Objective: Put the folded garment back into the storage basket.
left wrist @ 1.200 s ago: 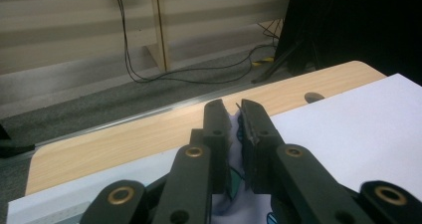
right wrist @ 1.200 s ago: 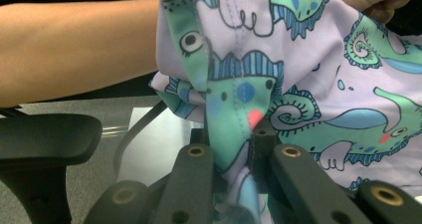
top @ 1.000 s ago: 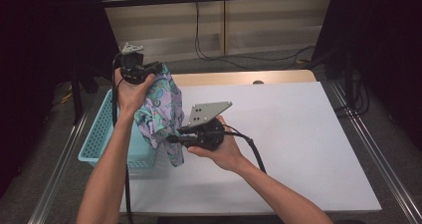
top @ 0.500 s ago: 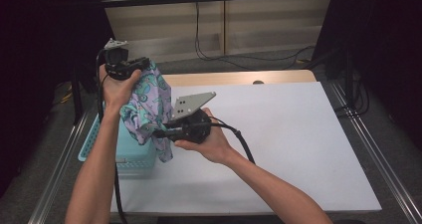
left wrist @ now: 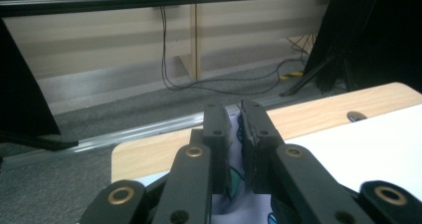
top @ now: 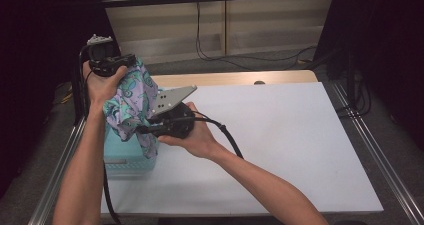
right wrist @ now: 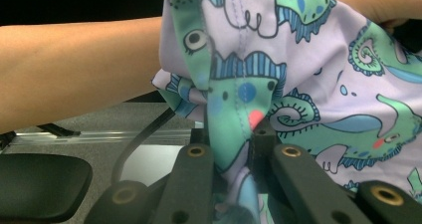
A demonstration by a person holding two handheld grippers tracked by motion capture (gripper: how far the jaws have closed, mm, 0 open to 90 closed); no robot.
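Note:
A lilac cloth printed with green and blue cartoon animals hangs in the air above the table's left edge. My left gripper holds its top, jaws shut on a fold of the cloth. My right gripper is lower, pointing left, shut on a lower fold of the same cloth. The cloth drapes down over a light blue basket. In the right gripper view the person's left forearm crosses behind the cloth.
The light blue basket sits at the table's left edge. The white table top stretches to the right, with a wooden strip along the far edge. Metal rails run along both sides. Cables lie on the floor beyond.
Both grippers have moved left and upward with the cloth, from over the table's left part to above the basket. Both stay shut on it.

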